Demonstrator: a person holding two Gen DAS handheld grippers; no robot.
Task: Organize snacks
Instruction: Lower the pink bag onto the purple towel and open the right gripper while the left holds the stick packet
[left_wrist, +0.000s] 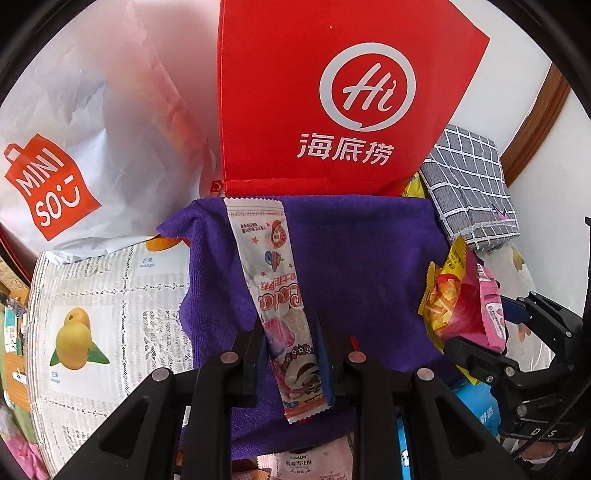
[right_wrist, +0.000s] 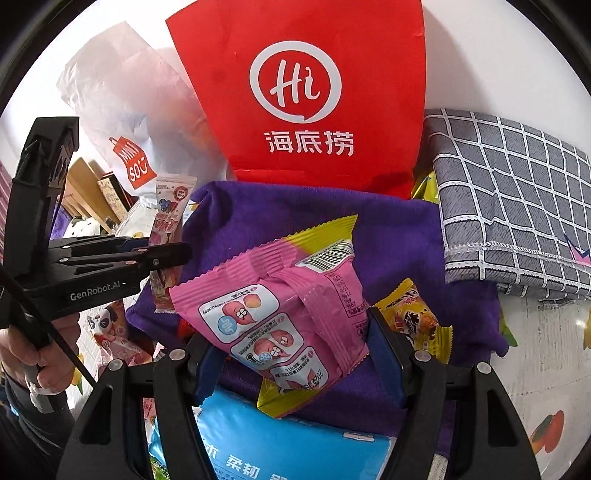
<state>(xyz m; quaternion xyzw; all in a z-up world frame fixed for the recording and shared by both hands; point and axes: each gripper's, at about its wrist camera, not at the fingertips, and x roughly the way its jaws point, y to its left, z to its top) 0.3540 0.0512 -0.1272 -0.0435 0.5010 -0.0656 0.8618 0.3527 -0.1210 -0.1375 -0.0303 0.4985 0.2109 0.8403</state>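
Snacks are in both of my grippers above a purple towel (left_wrist: 354, 258) spread on the table. My left gripper (left_wrist: 291, 354) is clamped tight on a long white stick packet (left_wrist: 273, 280) printed with pink cake rolls; the jaws pinch it near its lower end, and the rest of the wrapper runs away from me over the towel, its far end reaching toward the base of the red bag (left_wrist: 332, 92). My right gripper (right_wrist: 295, 343) is closed on a pink pouch (right_wrist: 273, 306) with a yellow-green serrated edge, one blue pad pressing each side of it, so the jaws stand fairly wide around the pack. Just beside that pouch, to its right, a small yellow snack packet (right_wrist: 413, 317) lies on the towel. Below the pink pouch, nearer me, sits a blue pack with white lettering (right_wrist: 295, 443). The red bag stands upright behind the towel with a white circular logo on its face, and a white shopping bag with an orange print (left_wrist: 85, 147) leans just left of it. A grey checked cloth (right_wrist: 517, 199), folded, rests at the towel's right. From the right wrist view I can see my own left hand (right_wrist: 40, 354) wrapped around its gripper's handle. The tablecloth (left_wrist: 110, 295) has fruit pictures on it.
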